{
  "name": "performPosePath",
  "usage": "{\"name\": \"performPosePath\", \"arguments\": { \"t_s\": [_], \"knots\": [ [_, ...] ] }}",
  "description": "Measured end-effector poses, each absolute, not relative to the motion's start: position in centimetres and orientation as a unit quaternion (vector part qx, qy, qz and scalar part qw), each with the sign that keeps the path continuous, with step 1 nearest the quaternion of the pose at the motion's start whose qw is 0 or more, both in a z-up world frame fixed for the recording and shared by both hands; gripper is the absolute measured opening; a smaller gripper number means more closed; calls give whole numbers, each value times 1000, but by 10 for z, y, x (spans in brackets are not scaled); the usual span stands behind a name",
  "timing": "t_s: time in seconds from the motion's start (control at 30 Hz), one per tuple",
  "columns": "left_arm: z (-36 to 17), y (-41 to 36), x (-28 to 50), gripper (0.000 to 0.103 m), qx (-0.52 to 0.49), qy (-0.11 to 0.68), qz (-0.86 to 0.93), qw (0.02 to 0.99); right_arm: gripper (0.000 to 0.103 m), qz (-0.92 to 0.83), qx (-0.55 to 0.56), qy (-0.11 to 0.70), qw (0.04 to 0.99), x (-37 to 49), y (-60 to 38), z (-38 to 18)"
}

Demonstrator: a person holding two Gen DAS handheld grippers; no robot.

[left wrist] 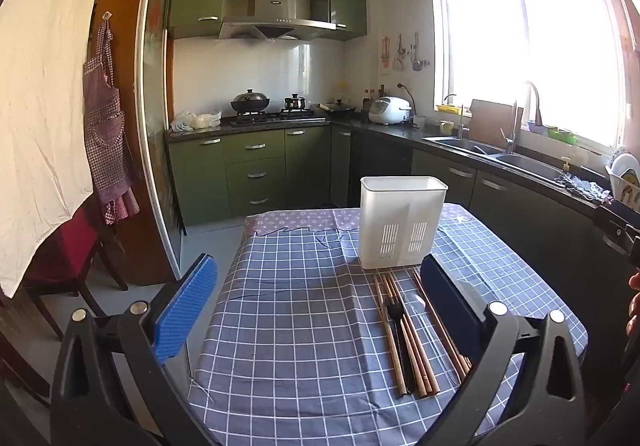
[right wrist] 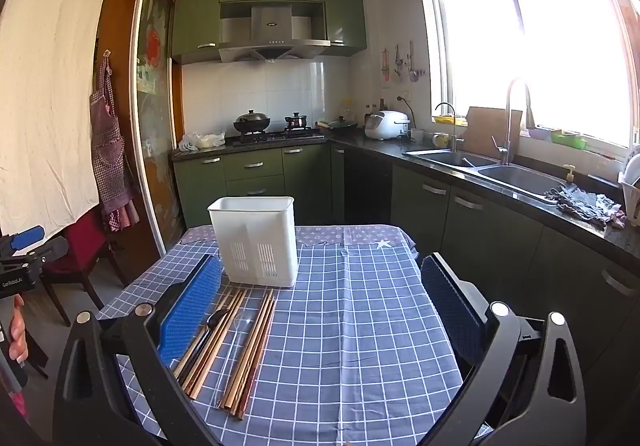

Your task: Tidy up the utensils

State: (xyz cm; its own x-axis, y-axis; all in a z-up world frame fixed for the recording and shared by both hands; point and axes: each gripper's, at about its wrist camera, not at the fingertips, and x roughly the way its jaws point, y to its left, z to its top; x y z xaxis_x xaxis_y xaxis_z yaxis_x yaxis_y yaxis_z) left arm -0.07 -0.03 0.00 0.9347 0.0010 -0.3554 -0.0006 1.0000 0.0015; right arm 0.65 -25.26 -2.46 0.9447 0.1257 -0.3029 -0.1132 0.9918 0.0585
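White holder (left wrist: 402,222) stands just beyond chopsticks (left wrist: 416,342), possibly touching.

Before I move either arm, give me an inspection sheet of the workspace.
Surface: table under blue checked cloth, patterned cloth at the far end.
Job's things: white holder upright, nothing seen inside; chopsticks, black fork, black spoon and a clear utensil lying flat in front of it.
Clutter: nothing seen on the table.
Grippers: left gripper and right gripper above the table, jaws wide apart, holding nothing.
Cables: nothing seen.
Surroundings: green cabinets, stove, sink, window.
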Motion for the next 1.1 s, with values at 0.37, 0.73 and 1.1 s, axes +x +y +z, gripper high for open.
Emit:
{"name": "performPosePath", "arguments": {
  "t_s": [0.37,0.73,1.1],
  "knots": [
    [-11,-1,7,97,-2,194,4,981,99,63,21,156,986,7,-251,-21],
    [-16,-2,6,97,-2,197,1,980,99,62,20,158,985,10,-252,-26],
    [-13,-2,7,97,1,204,0,979,99,64,20,159,985,9,-249,-30]
  ]
}}
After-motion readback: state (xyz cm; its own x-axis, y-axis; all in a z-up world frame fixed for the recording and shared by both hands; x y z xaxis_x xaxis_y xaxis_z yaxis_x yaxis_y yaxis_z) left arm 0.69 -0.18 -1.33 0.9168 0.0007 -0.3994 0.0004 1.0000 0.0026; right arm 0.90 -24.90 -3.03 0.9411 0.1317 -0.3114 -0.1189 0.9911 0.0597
